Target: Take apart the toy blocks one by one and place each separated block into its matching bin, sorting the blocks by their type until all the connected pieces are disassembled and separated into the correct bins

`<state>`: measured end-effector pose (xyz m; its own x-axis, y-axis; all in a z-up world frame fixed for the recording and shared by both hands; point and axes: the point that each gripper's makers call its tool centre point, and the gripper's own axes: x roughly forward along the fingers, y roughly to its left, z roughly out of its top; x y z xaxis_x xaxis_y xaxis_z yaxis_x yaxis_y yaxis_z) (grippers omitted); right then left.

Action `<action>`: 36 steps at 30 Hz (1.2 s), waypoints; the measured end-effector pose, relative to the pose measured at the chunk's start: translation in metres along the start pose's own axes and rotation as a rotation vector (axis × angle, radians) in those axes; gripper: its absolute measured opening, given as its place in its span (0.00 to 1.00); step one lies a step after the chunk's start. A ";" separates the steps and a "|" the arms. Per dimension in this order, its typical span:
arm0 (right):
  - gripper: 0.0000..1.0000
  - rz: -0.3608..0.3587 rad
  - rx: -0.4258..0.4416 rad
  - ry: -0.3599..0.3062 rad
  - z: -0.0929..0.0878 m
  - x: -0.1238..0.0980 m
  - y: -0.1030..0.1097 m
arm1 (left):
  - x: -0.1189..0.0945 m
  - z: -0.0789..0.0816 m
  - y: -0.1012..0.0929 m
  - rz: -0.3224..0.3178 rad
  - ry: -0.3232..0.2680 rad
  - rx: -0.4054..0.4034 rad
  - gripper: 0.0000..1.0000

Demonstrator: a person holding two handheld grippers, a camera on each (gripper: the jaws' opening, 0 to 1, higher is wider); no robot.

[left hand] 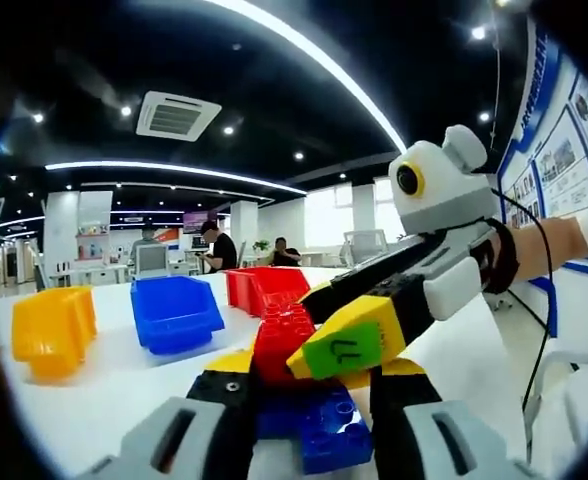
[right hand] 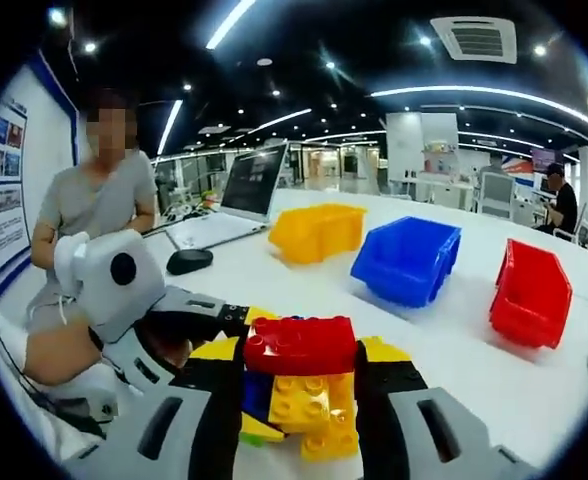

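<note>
Left gripper view
Stack: I hold the block stack between my left gripper's jaws at 6 o'clock; a blue block sits lowest, a red block rises above it toward 12.
Left gripper state: pinching the stack's blue end, I judge; the jaws press in on both sides.
Right gripper: my right gripper comes in from 3 o'clock, its yellow tip lying against the red block's right side.
Bins: yellow bin at 9 o'clock, blue bin just right of it, red bin straight beyond the stack at 12, all on the white table.

Right gripper view
Stack: the red block lies crosswise between my right jaws at 6 o'clock, its long axis running 9 to 3; a yellow block hangs under it, a sliver of blue at its left.
Right gripper state: my right gripper is closed on the stack at the red and yellow blocks.
Left gripper: my left gripper reaches in from 9 o'clock and meets the stack's left side.
Bins: yellow bin at 12, blue bin at 1, red bin at 3.

Key relation: the two grippers grip opposite ends of one stack, so I judge the split comes by pulling them apart; the right one, carrying red, is nearer the red bin.
</note>
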<state>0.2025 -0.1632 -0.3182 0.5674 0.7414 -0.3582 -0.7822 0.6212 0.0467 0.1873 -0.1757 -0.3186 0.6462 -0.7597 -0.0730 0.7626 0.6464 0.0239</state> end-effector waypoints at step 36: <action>0.45 -0.301 0.259 -0.146 0.056 -0.040 -0.166 | -0.002 0.000 0.001 -0.003 0.000 0.005 0.44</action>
<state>0.3237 -0.2822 -0.2595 0.8060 0.5334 -0.2568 -0.4958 0.8452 0.1995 0.1865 -0.1735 -0.3189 0.6438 -0.7617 -0.0730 0.7648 0.6436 0.0289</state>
